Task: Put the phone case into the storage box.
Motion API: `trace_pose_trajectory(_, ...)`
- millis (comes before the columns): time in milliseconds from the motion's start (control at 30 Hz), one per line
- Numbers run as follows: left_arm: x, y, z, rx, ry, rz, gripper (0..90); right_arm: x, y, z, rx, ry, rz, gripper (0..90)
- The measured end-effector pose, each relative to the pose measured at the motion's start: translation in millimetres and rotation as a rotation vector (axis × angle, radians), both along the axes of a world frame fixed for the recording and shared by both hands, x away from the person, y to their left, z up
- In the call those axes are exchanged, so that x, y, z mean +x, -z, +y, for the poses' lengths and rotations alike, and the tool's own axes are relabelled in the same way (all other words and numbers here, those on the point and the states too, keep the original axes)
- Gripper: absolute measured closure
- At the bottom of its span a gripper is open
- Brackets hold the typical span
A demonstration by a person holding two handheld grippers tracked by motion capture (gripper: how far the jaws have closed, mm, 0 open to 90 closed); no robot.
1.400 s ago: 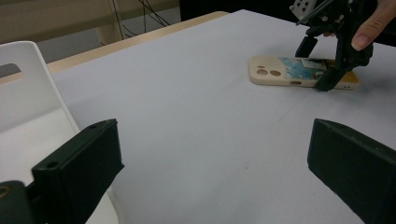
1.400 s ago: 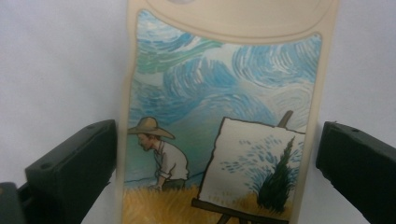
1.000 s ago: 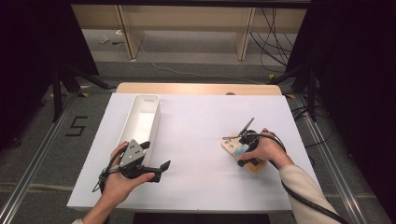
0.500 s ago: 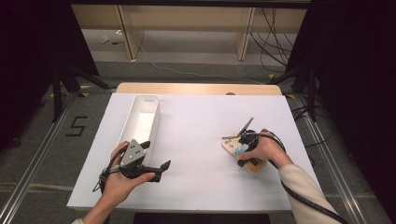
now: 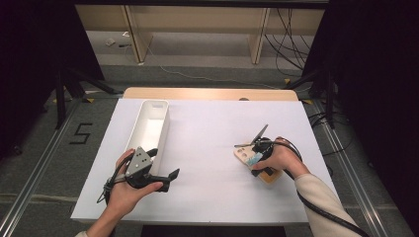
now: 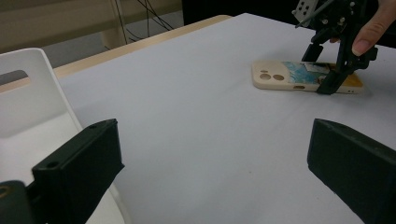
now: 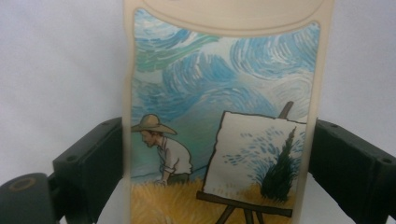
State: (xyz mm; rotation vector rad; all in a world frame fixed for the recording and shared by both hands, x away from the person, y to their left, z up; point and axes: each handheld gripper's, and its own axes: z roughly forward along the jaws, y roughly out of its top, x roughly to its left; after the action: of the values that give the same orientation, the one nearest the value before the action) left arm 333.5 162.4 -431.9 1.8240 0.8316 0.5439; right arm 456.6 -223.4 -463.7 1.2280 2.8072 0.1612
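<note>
Your right gripper (image 5: 253, 159) stood over the phone case (image 5: 257, 165) at the right of the high frame. Its jaws had just been closing, one on each long edge of the case, seemingly touching; firm grip unconfirmed. Best to have squared the jaws on both edges and squeezed evenly before lifting. Your left gripper (image 5: 170, 178) stood wide open and empty, low left beside the white bin (image 5: 150, 129).

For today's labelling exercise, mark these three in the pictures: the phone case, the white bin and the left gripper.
Phone case (image 7: 224, 70): right gripper view, on its painted blue sky.
White bin (image 5: 160, 107): high view, on its far end wall.
Left gripper (image 5: 171, 177): high view, midway between its open fingertips.
</note>
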Motion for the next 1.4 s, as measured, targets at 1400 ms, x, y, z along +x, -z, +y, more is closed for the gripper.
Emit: trace_pose_trajectory(1400,5.4,-0.6,-5.6,-0.013,0.022,0.004,3.2,-16.1,-24.3,2.5,0.148,0.015,-0.132,11.4)
